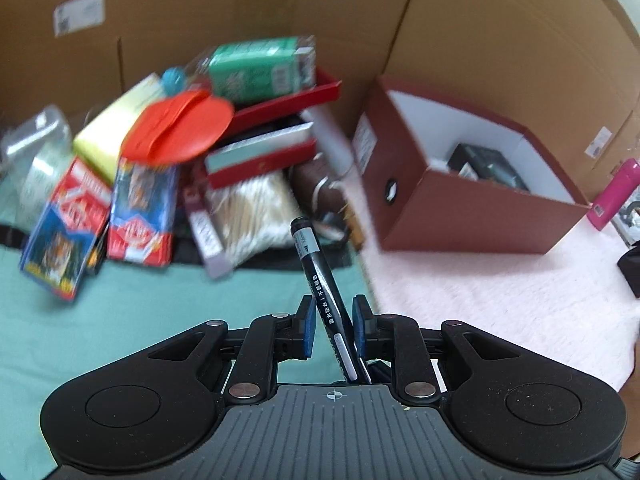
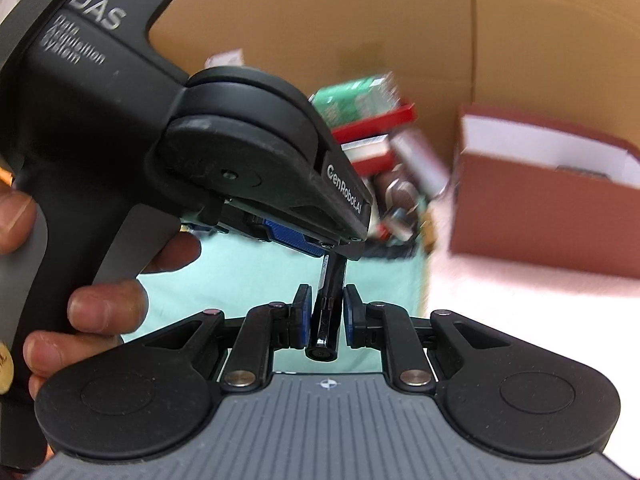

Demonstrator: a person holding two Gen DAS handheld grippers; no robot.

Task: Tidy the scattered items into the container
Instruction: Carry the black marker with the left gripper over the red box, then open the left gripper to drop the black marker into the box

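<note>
Seen from the left wrist, the left gripper (image 1: 334, 326) is pinching a black pen (image 1: 320, 280) between its blue pads (image 1: 308, 328), the pen leaning toward 11 o'clock with its tip in the air above the teal cloth (image 1: 160, 320). At 10 o'clock a blurred pile is sitting on that cloth: two card packs (image 1: 100, 216), a yellow box (image 1: 116, 128), an orange lid (image 1: 180, 128), a green pack (image 1: 260, 68) in a red tray (image 1: 296, 100), and a bag of swabs (image 1: 252, 204). At 1 o'clock the brown box (image 1: 472, 208), the container, is standing open on the white fluffy mat (image 1: 480, 300) with something dark inside. A pink bottle (image 1: 614, 194) is lying at 3 o'clock, just beside the box's corner. Cardboard walls (image 1: 240, 0) are closing off the back.

Seen from the right wrist, a hand (image 2: 100, 304) is gripping the left gripper's handle at 9 o'clock. That gripper (image 2: 320, 246) is holding the pen (image 2: 326, 312) from above, while the right gripper (image 2: 325, 316) is closing on the pen's lower end; whether its pads (image 2: 304, 320) are touching the pen, I cannot tell. The brown box (image 2: 540, 216) is sitting at 2 o'clock, well apart from the pen.
</note>
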